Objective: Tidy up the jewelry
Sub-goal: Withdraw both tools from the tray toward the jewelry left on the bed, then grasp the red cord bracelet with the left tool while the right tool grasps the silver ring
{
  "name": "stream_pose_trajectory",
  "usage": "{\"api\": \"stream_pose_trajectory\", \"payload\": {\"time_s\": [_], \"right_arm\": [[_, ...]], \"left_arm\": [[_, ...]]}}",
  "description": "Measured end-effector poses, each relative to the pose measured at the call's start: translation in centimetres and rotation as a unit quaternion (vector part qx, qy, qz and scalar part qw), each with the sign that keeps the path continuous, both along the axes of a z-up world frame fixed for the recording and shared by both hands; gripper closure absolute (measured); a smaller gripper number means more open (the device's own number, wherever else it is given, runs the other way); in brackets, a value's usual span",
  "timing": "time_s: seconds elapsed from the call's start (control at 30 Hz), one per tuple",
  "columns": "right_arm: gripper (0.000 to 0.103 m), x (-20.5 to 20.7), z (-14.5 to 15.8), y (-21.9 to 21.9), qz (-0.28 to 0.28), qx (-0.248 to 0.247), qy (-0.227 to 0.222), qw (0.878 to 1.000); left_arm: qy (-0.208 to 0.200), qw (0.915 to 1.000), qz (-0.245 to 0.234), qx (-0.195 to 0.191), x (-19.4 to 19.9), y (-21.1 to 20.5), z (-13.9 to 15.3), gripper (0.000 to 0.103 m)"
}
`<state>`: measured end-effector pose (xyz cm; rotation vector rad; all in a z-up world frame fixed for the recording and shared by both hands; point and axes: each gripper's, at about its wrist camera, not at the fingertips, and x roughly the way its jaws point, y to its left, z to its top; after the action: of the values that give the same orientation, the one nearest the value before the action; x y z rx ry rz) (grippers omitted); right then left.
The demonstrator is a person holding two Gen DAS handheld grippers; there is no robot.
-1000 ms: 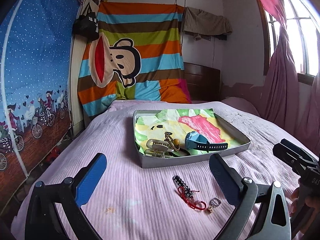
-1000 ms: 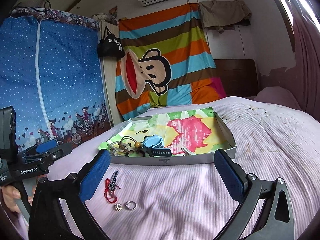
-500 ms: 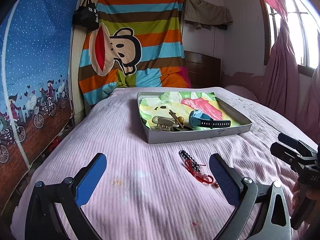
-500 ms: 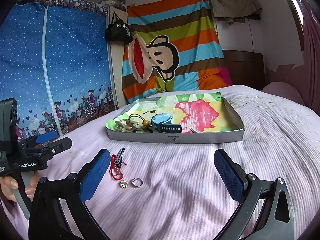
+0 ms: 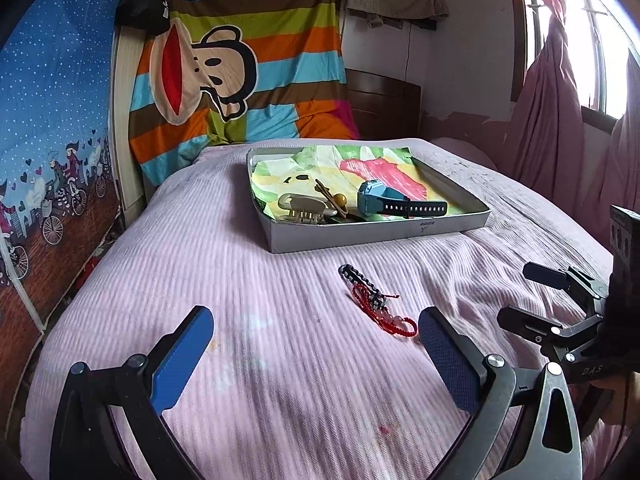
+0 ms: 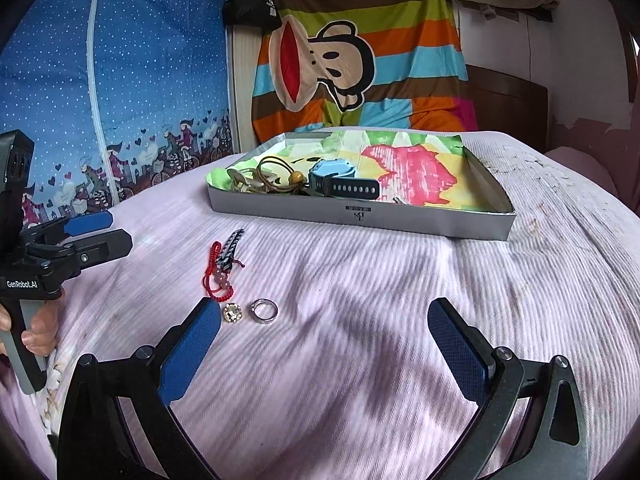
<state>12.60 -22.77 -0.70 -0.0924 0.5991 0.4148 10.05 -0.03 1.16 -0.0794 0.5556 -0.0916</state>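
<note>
Left gripper (image 6: 98, 232), marked "GenRobot.AI", and right gripper (image 6: 324, 332) both gape empty above the bedspread (image 6: 360, 300); rings (image 6: 264, 311) lie between the right fingers.

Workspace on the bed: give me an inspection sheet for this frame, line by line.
Surface: pink ribbed bedspread, wrinkled, faint stains.
Job's things: tray holding blue watch, hair claw, brown hair tie; outside it, red bracelet, black-and-white braided bracelet, silver ring, gold bead ring.
Clutter: nothing seen.
Grippers: left gripper and right gripper both open, empty, above the bedspread.
Cables: nothing seen.
Surroundings: striped monkey blanket, blue wardrobe, pink curtain.
</note>
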Motion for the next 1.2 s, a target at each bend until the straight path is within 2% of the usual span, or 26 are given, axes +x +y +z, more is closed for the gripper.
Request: {"api": "stream_pose_trajectory", "payload": {"time_s": [0.07, 0.13, 0.27, 0.33, 0.47, 0.53, 0.6, 0.83, 1.07, 1.2], "right_arm": [[0.001, 0.3, -0.3, 0.1, 0.005, -0.005, 0.011, 1.000], [0.002, 0.6, -0.7, 0.1, 0.008, -0.006, 0.021, 1.000], [0.005, 1.0, -1.2, 0.4, 0.019, -0.006, 0.037, 0.999], [0.011, 1.2, -1.5, 0.6, 0.026, -0.008, 0.044, 0.999], [0.013, 1.4, -2.0, 1.0, 0.036, -0.011, 0.055, 0.998], [0.023, 1.5, -2.2, 1.1, 0.041, -0.013, 0.058, 0.997], [0.029, 1.6, -2.3, 1.3, 0.042, -0.016, 0.060, 0.997], [0.046, 2.0, -2.5, 2.3, 0.060, -0.029, 0.064, 0.996], [0.050, 2.6, -3.1, 3.3, 0.078, -0.040, 0.075, 0.993], [0.055, 3.1, -3.3, 3.5, 0.078, -0.037, 0.082, 0.993]], "left_arm": [[0.008, 0.9999, -0.012, 0.000, 0.3, -0.2, -0.1, 0.001], [0.018, 0.9995, -0.025, 0.001, 0.5, -0.5, -0.3, 0.009], [0.037, 0.9978, -0.055, 0.006, 1.1, -1.3, -0.7, 0.025], [0.047, 0.9963, -0.071, 0.007, 1.3, -1.9, -0.9, 0.033], [0.072, 0.9927, -0.096, 0.006, 2.1, -2.6, -1.6, 0.051], [0.084, 0.9913, -0.101, 0.001, 2.6, -2.8, -1.8, 0.059], [0.092, 0.9902, -0.105, -0.008, 3.1, -2.8, -2.0, 0.065], [0.120, 0.9875, -0.096, -0.035, 4.8, -3.1, -2.7, 0.077], [0.142, 0.9857, -0.077, -0.048, 6.3, -3.2, -3.6, 0.085], [0.147, 0.9851, -0.075, -0.048, 6.6, -3.3, -3.9, 0.090]]}}
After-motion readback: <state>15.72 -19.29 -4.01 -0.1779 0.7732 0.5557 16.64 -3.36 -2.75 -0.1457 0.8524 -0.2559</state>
